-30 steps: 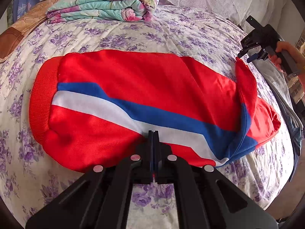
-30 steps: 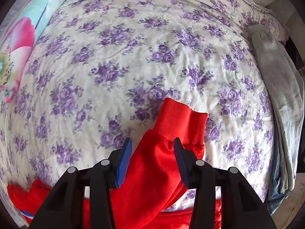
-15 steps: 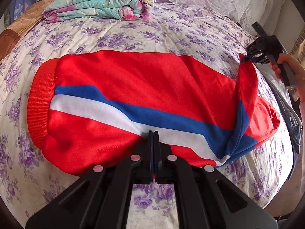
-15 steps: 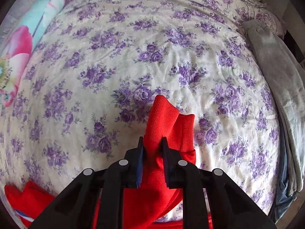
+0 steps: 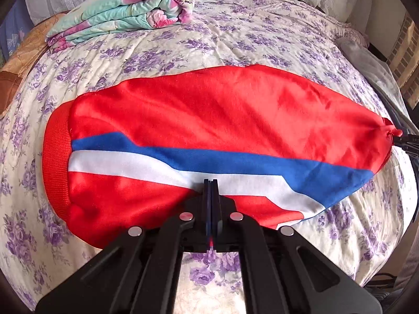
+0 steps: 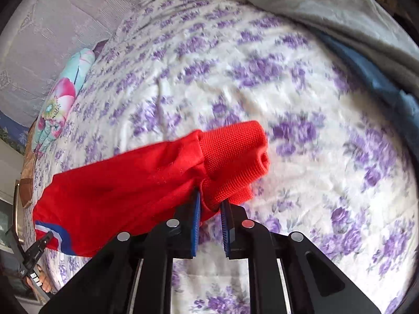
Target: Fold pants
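Observation:
The red pants with a blue and white side stripe lie stretched across the flowered bed, waistband at the left. My left gripper is shut on the pants' near edge at the stripe. In the right wrist view my right gripper is shut on the ribbed red leg cuff and holds it above the bed, with the pants stretching away to the left. The right gripper shows at the far right edge of the left wrist view, at the cuff end.
A folded floral quilt lies at the back left of the bed. Grey clothing and blue clothing lie along the bed's right edge. The purple-flowered bedsheet surrounds the pants.
My right gripper closed on the leg cuff and pulled it out to the right. The folded-over leg end is now drawn out long. My left gripper kept its hold.

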Motion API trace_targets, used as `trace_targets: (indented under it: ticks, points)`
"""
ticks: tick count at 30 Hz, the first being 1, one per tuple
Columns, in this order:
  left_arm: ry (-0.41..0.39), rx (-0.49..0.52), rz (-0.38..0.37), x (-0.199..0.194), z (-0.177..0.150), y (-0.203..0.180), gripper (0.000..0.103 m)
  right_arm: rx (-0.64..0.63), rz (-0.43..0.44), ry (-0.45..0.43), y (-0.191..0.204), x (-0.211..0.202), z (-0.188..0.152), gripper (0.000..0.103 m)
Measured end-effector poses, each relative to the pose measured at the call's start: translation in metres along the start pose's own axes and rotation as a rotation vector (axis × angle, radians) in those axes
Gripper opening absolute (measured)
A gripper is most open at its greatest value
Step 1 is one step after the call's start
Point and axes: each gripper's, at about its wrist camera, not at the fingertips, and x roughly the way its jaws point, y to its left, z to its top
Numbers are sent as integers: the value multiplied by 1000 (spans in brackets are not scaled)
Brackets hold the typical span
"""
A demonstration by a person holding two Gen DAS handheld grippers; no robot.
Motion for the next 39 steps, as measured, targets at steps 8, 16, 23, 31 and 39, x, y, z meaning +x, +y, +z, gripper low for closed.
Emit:
trace_targets:
  ticks: [8, 16, 23, 31, 39]
  points:
    - [50, -14, 33, -13, 1, 1, 1, -73, 8, 1, -5, -19, -8, 32]
    - [-38, -56, 46, -52, 8, 23, 1, -153, -39, -113, 17, -73, -13, 34]
    - [-2, -154, 29, -29, 4, 57, 3, -465, 173, 25, 170, -32, -4, 35]
    - [11, -207, -44, -12, -9, 74, 3, -837, 244, 211, 382, 62, 4, 45]
    - [-3, -235, -116, -11, -15, 88, 1, -781, 226, 467, 403, 143, 20, 46]
